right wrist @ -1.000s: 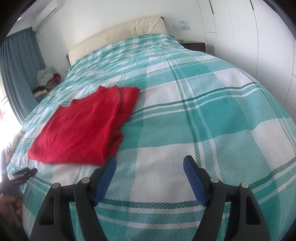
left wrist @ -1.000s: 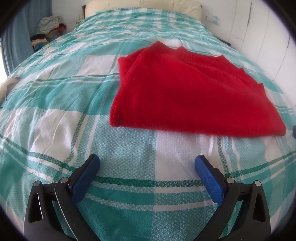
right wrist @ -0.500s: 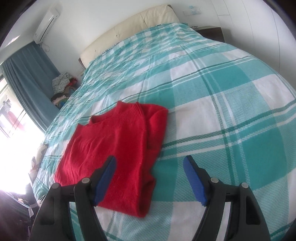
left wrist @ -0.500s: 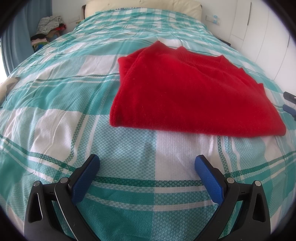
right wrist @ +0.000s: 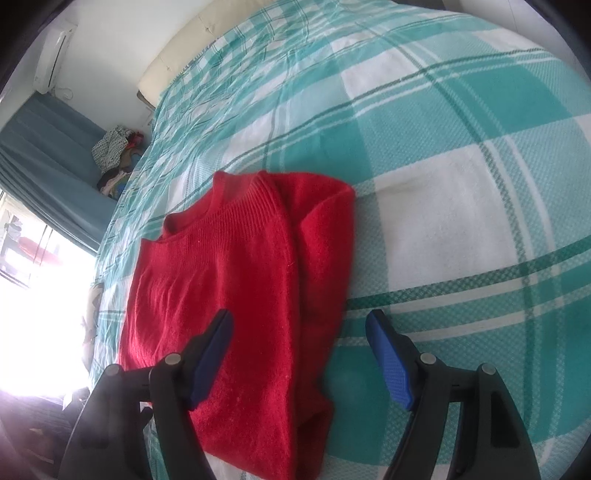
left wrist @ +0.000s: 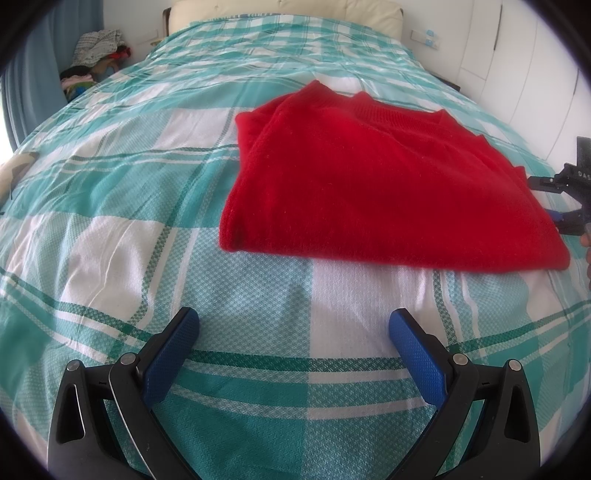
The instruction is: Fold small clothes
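A red knitted sweater (left wrist: 388,184), folded into a rough rectangle with its ribbed neckline at the far end, lies flat on a bed covered by a teal-and-white checked woven bedspread (left wrist: 129,221). In the left wrist view the sweater sits at about one o'clock from the picture's centre, its near edge well beyond the fingertips. The left gripper (left wrist: 293,332) hovers over bare bedspread with its jaws spread wide and nothing between its blue textured pads (left wrist: 413,347).

In the right wrist view the sweater fills the area from the centre toward seven o'clock, with its neckline near eleven o'clock. The right gripper (right wrist: 299,328) stands open over the sweater's right-hand folded edge: the left pad is above the red knit, the right pad (right wrist: 388,358) above the bedspread just beside it. The pads do not press on the cloth. This gripper also shows at three o'clock in the left wrist view (left wrist: 561,199), just beside the sweater's right edge.

A cream padded headboard (left wrist: 280,14) closes the far end of the bed. A pile of mixed clothes (left wrist: 96,48) lies at ten o'clock beside a blue curtain (right wrist: 48,147).
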{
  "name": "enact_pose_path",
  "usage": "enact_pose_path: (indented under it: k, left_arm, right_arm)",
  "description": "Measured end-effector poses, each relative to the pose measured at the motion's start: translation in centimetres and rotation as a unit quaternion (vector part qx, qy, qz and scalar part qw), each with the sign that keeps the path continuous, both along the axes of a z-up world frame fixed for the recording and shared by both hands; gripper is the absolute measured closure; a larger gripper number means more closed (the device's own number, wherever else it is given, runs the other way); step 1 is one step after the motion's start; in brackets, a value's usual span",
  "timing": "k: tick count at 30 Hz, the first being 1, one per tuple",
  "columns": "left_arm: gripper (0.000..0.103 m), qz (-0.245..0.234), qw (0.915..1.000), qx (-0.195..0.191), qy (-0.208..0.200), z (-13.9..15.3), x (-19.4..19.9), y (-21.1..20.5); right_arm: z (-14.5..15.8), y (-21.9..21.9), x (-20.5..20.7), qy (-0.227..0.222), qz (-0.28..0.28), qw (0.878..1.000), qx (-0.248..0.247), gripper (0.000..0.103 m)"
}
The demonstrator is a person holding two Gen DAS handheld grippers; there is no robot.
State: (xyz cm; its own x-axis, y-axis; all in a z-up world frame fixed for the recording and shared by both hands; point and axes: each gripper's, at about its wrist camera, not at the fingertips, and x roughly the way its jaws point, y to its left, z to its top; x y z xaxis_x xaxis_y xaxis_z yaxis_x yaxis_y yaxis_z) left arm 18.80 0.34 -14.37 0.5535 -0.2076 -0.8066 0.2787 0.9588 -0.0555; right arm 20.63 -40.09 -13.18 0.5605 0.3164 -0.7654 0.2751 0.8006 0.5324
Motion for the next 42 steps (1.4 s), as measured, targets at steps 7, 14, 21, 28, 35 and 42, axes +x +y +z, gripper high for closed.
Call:
enact_pose_path:
  k: [7, 14, 21, 28, 35, 42]
  left_arm:
    - [0.001, -0.002, 1.0, -0.002, 0.003, 0.0, 0.0, 0.0]
    - [0.001, -0.006, 0.9985, -0.054, 0.002, 2.9, -1.3, 2.5]
    - [0.001, 0.078, 0.9934, -0.081, -0.024, 4.8, 0.0, 8.2]
    - [0.001, 0.127, 0.9871, -0.097, -0.001, 3.7, 1.4, 12.0]
    - [0.001, 0.129, 0.9872, -0.093, 0.0, 3.7, 1.5, 13.2]
    - [0.001, 0.132, 0.9851, -0.111, -0.001, 4.3, 1.4, 13.9]
  right_arm:
    - [-1.9, 0.7, 2.7, 0.021, 0.024, 0.999, 0.027, 0.087]
    - [6.9, 8.1, 4.0, -0.016, 0.045, 0.992, -0.119, 0.091]
    - [12.5, 20.7, 9.3, -0.035, 0.121, 0.98, -0.155, 0.092]
    - [8.8, 30.3, 14.7, -0.01, 0.15, 0.978, -0.148, 0.092]
    - [3.5, 32.4, 15.5, 0.019, 0.195, 0.98, 0.023, 0.064]
    - [7.7, 30.0, 12.3, -0.048, 0.195, 0.98, -0.003, 0.054]
